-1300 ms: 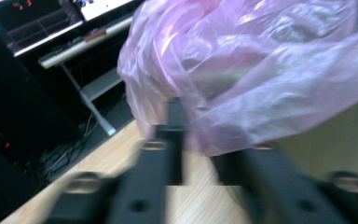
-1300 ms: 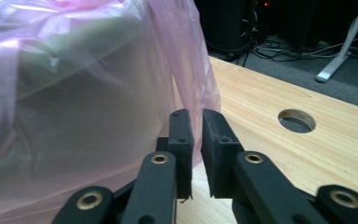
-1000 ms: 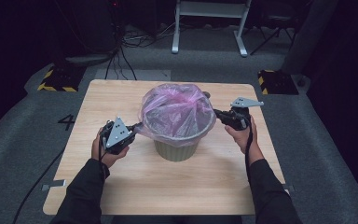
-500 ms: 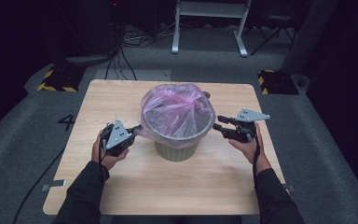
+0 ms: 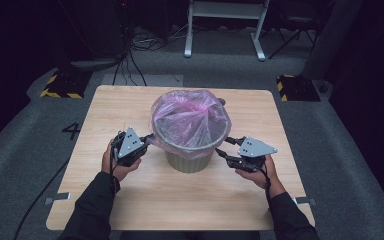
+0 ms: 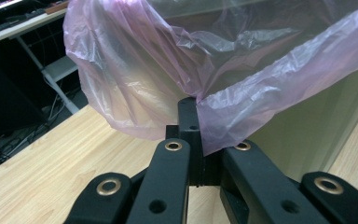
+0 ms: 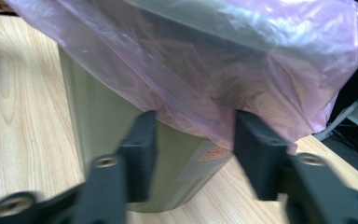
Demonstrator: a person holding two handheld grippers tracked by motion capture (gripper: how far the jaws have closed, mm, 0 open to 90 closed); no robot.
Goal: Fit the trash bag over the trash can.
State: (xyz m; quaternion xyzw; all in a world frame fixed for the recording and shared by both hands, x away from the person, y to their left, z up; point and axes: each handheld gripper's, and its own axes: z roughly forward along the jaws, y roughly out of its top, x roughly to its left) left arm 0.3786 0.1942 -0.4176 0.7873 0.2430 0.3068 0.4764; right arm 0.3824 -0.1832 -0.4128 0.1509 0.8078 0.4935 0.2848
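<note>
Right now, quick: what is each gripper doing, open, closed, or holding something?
Left gripper: shut on the pink bag hem beside the bin.
Right gripper: open, jaws just closing, bag hem between them, not yet pinched.

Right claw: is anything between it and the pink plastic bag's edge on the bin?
Nothing visible is in the way. The right claw is open, its jaws having just been closing, with the overhanging edge of the translucent pink plastic bag directly ahead, draped over the olive-green round bin.
</note>
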